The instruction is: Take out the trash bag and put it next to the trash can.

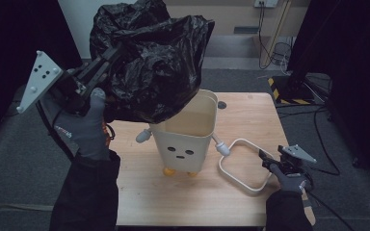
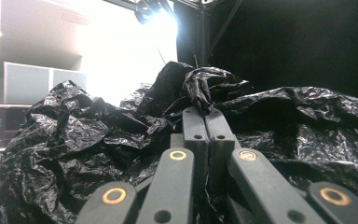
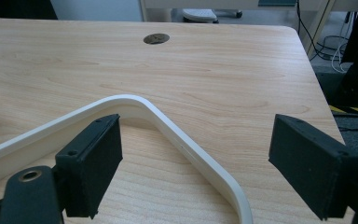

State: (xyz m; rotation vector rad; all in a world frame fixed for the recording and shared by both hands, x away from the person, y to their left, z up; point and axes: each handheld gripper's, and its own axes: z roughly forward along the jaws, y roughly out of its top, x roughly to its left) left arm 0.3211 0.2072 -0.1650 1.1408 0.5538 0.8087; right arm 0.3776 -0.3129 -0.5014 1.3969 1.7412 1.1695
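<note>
bag: black plastic bin bag (image 1: 149, 62), crumpled, held up in the air above the left rear of the table, its lower part hanging over the open top of the bin
bag grip: left gripper (image 1: 107, 57) jaws closed on a pinched fold of the bag; left gripper view shows the two jaws pressed together with film bunched at their tips (image 2: 207, 109)
bin: cream waste bin (image 1: 185, 132) with a dot face, small side arms and yellow feet, upright near the middle of the table, top open, left rim hidden behind the bag
ring: cream rim frame (image 1: 243, 166), rounded rectangle, flat on the table just right of the bin, one corner near the bin's right arm
right gripper: right gripper (image 1: 270, 161) low over the table at the ring's right side; jaws wide open, nothing pressed between them
right gripper view: ring's curved corner (image 3: 168, 123) runs between the open jaws, left jaw just beside it, right jaw well apart; contact cannot be told
table: light wood table (image 1: 250, 115), round cable hole (image 1: 221, 104) behind the bin, also in the right gripper view (image 3: 156, 38)
in the way: bag blocks the high view of the bin's left rear edge and of the left jaw tips
left hand: grey glove (image 1: 84, 127), dark sleeve, forearm raised, gripper pointing up and right into the bag, grey plate (image 1: 38, 79) at its back
right hand: gloved (image 1: 289, 180), at the table's right front edge, gripper pointing left and level
surroundings: dark curtains both sides, cables on grey floor at right; left gripper view has bright light glare above the bag
</note>
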